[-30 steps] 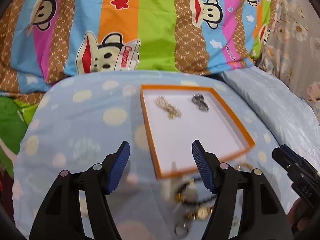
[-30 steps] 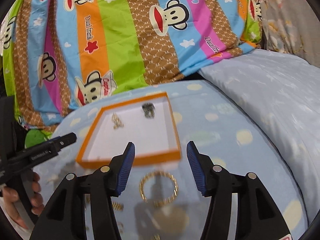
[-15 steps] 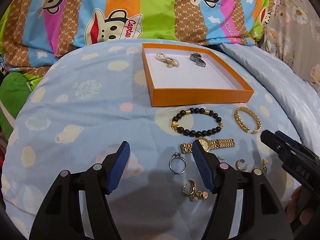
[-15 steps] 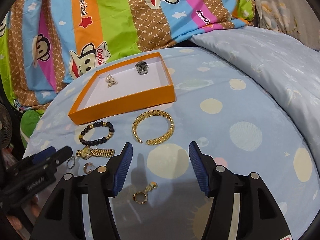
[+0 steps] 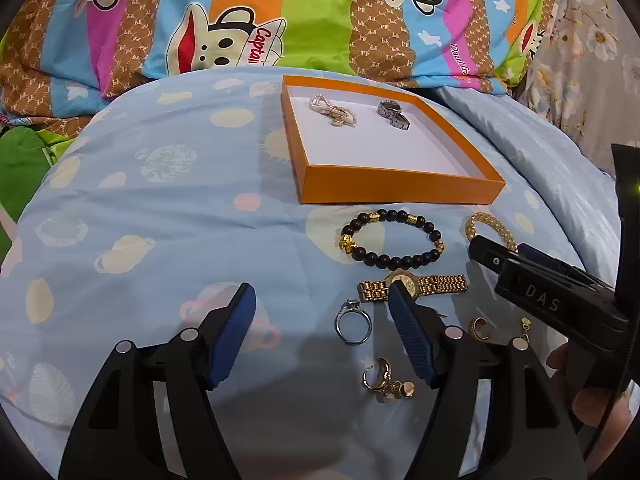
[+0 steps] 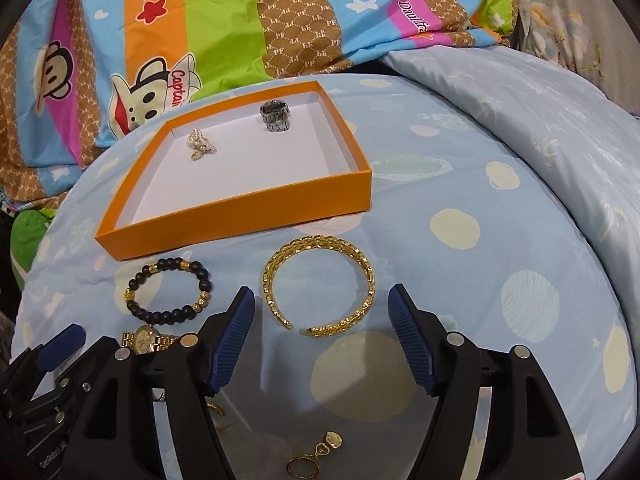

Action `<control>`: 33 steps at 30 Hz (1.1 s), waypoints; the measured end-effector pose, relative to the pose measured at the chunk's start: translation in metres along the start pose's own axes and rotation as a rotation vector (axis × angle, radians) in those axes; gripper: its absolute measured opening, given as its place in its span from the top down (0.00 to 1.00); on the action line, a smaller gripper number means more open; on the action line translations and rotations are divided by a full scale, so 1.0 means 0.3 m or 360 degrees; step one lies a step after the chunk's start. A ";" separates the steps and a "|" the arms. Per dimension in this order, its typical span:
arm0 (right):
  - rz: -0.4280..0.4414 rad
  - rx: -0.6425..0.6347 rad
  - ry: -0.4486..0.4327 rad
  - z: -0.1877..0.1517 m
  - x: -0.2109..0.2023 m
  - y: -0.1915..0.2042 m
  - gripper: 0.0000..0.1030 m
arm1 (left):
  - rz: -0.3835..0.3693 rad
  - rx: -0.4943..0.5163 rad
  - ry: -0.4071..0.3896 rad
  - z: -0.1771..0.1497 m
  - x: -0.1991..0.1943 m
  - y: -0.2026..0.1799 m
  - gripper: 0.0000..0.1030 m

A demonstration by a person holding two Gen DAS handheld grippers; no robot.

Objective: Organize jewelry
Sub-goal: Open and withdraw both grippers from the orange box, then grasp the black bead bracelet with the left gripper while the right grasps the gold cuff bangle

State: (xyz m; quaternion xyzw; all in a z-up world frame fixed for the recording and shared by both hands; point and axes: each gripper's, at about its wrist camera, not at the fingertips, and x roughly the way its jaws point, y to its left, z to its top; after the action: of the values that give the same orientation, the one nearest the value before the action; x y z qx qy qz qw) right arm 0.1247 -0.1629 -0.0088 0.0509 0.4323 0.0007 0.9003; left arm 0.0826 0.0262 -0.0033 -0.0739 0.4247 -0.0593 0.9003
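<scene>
An orange box [image 5: 396,189] [image 6: 236,216] lies on the blue bedspread and holds a pearl chain [image 5: 333,111] [image 6: 201,144] and a silver watch [image 5: 393,115] [image 6: 275,116]. In front of it lie a black bead bracelet [image 5: 390,238] [image 6: 170,292], a gold bangle [image 6: 320,286] [image 5: 490,230], a gold watch [image 5: 412,286] [image 6: 146,338], a silver ring [image 5: 353,322] and gold earrings [image 5: 386,380] [image 6: 314,460]. My left gripper [image 5: 320,332] is open and empty, its right finger over the gold watch. My right gripper [image 6: 322,336] is open and empty just before the bangle.
A striped cartoon-monkey quilt [image 5: 312,16] is bunched behind the box. A pale blue duvet [image 6: 540,120] rises on the right. The right gripper's body [image 5: 552,296] shows at the right of the left wrist view. A green cloth [image 5: 20,160] lies at the left.
Both grippers have pulled back and lowered from over the box toward the loose jewelry. The right gripper has closed in on the gold bangle. Both stay open.
</scene>
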 end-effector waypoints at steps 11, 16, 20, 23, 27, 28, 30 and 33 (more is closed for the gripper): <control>0.0063 0.0093 -0.0066 -0.026 -0.054 -0.047 0.49 | -0.0018 0.0021 0.0002 -0.003 -0.004 -0.013 0.34; 0.0065 0.0109 -0.0123 -0.076 -0.126 -0.082 0.49 | -0.0036 0.0105 0.0018 -0.015 -0.013 -0.050 0.34; 0.0091 0.0135 -0.0132 -0.110 -0.161 -0.108 0.49 | -0.0037 0.0124 0.0028 -0.018 -0.016 -0.061 0.34; 0.0104 0.0143 -0.0140 -0.127 -0.171 -0.117 0.49 | -0.0033 0.0115 0.0039 0.007 -0.005 -0.071 0.34; 0.0116 0.0148 -0.0149 -0.132 -0.174 -0.119 0.49 | -0.0023 0.0135 0.0059 0.056 0.035 -0.105 0.34; 0.0120 0.0148 -0.0150 -0.134 -0.173 -0.120 0.49 | -0.0025 0.0137 0.0063 0.071 0.051 -0.114 0.33; 0.0124 0.0150 -0.0148 -0.135 -0.171 -0.120 0.49 | 0.0015 0.0112 0.0060 0.093 0.078 -0.114 0.28; 0.0129 0.0153 -0.0148 -0.137 -0.170 -0.121 0.49 | 0.0051 0.0051 0.0087 0.121 0.118 -0.084 0.28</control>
State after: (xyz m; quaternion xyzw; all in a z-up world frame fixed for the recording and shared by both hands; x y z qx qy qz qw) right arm 0.0592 -0.1977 0.0022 0.1115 0.3872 0.0139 0.9151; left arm 0.1317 -0.0015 -0.0026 -0.0510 0.4493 -0.0536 0.8903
